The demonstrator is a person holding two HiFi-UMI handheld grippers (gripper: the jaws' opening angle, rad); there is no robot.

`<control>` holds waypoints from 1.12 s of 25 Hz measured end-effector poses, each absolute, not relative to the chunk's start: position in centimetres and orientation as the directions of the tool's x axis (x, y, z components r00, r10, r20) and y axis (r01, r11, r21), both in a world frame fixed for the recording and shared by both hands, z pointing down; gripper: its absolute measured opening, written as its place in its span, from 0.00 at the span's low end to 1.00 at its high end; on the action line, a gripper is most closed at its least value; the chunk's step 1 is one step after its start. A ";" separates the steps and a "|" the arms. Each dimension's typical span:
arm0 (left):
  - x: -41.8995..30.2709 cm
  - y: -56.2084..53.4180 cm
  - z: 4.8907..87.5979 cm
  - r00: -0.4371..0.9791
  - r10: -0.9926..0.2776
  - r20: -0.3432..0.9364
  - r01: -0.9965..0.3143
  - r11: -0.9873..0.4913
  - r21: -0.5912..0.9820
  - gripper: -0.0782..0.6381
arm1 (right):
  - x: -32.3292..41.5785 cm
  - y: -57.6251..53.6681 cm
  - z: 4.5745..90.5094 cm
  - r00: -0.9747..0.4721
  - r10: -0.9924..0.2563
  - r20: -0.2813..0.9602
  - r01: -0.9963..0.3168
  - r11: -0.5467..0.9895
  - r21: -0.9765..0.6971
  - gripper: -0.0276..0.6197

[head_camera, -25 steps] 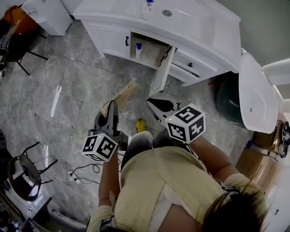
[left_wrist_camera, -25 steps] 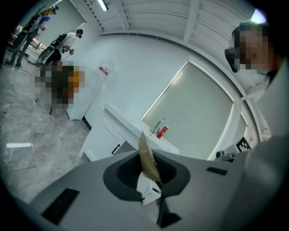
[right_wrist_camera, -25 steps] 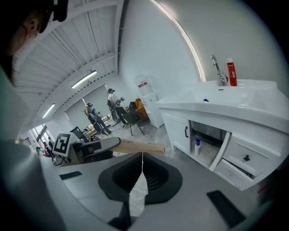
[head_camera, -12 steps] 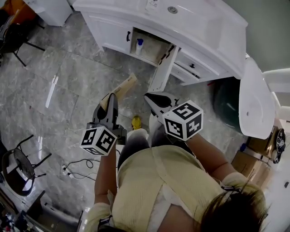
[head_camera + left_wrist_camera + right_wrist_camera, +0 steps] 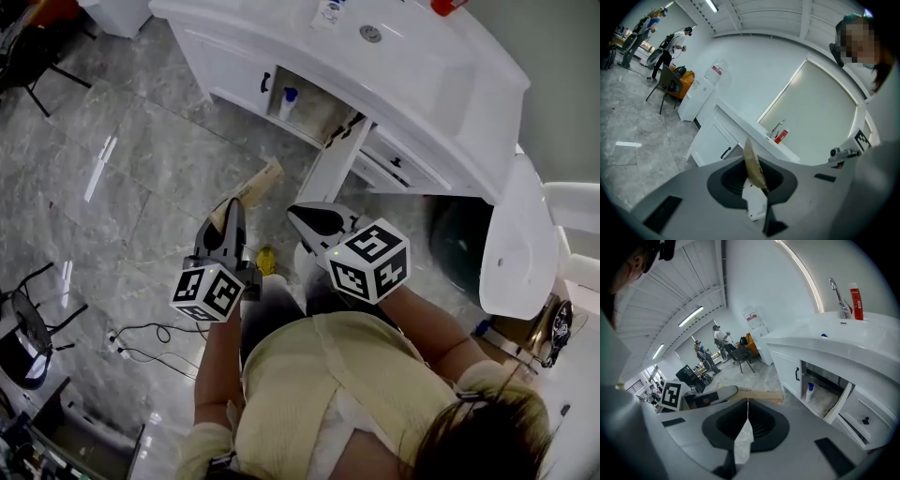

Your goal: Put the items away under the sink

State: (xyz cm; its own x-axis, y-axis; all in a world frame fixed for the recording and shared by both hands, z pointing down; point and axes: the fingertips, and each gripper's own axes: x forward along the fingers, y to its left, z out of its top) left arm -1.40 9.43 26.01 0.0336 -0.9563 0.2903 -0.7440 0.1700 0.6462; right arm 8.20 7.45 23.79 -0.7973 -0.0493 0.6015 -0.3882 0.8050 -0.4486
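Note:
My left gripper is shut on one end of a long flat brown cardboard box, which points toward the white vanity. In the left gripper view the box stands edge-on between the shut jaws. My right gripper is shut with nothing in it, beside the box and just short of the open cabinet door. The compartment under the sink is open and a white bottle with a blue cap stands inside. The right gripper view shows the same bottle, the box and the left gripper.
A faucet and a red bottle stand on the vanity top. A toilet and a dark bin are to the right. A yellow object lies on the grey tiled floor by my legs. Chairs and cables are at the left.
My head view has drifted closer over the vanity. Both grippers shifted slightly left in the picture. The left stays shut on the box and the right stays shut and empty.

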 end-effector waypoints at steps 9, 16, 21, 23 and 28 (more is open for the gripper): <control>-1.8 5.6 30.3 -0.019 -0.951 0.309 -0.719 0.228 0.657 0.20 | 7.5 4.3 27.8 -0.768 0.023 0.639 -0.349 0.822 -0.450 0.09; -2.5 3.9 34.2 -0.044 -0.941 0.336 -0.688 0.272 0.672 0.20 | 6.8 3.5 31.0 -0.734 0.076 0.675 -0.318 0.839 -0.441 0.09; -2.6 1.8 37.5 -0.057 -0.935 0.350 -0.671 0.296 0.680 0.20 | 6.2 1.8 33.3 -0.723 0.091 0.685 -0.313 0.841 -0.442 0.09; -2.6 0.8 38.6 -0.061 -0.934 0.351 -0.663 0.301 0.686 0.20 | 6.1 1.1 34.2 -0.720 0.098 0.687 -0.312 0.839 -0.446 0.09; -2.1 -1.3 41.4 -0.046 -0.932 0.360 -0.655 0.300 0.693 0.20 | 6.0 -0.4 36.1 -0.713 0.097 0.695 -0.324 0.833 -0.449 0.09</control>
State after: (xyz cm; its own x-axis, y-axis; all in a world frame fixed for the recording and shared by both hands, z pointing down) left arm -2.06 -1.33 41.44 -0.0457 -0.9317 0.3602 -0.6550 0.3002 0.6934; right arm 5.99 -0.45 36.12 -0.7128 0.0974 0.6946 -0.3240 0.8326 -0.4492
